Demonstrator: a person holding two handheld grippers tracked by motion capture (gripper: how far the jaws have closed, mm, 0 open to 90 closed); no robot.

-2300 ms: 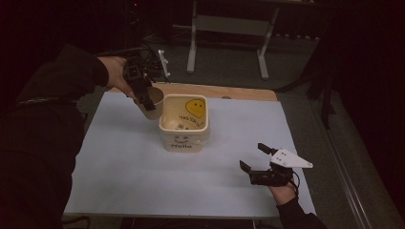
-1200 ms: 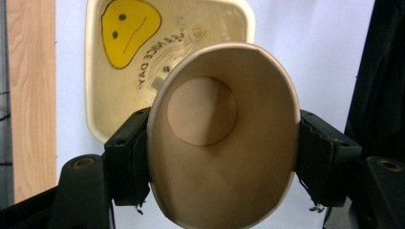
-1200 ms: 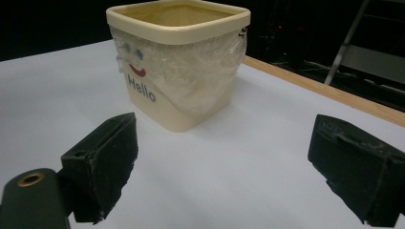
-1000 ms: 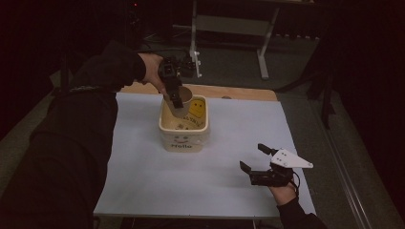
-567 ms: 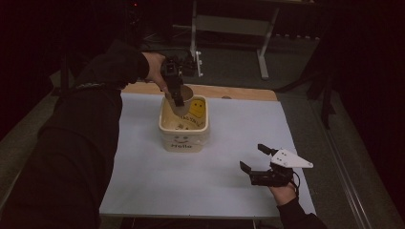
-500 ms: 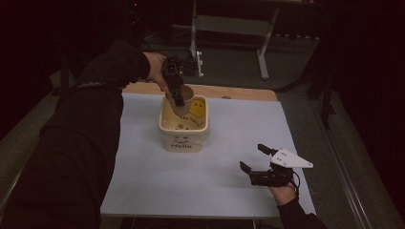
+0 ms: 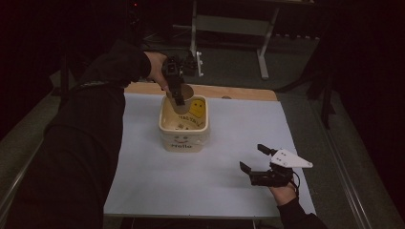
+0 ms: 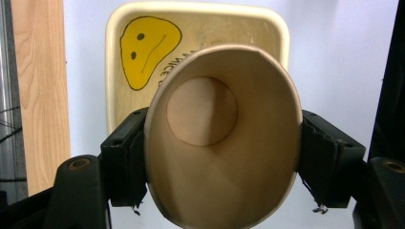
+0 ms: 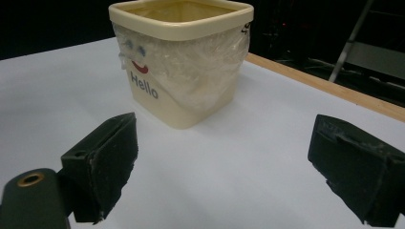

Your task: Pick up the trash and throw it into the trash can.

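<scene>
From where I stand, the person's left arm reaches far across the table, and the left gripper [image 7: 177,95] holds a brown paper cup [image 7: 183,98] over the far rim of the cream tub [image 7: 185,138]. In the left gripper view the cup [image 8: 222,136] sits between the two black pads, both pressing on its sides, its mouth turned towards the camera; the jaws have just been easing open a little, yet the cup is gripped. Below it lies the tub's inside with a yellow smiley face [image 8: 148,50]. Well apart, near the table's right edge, the right gripper [image 7: 255,161] rests with jaws spread wide, nothing between them, facing the tub [image 9: 184,62] marked "Hello".
</scene>
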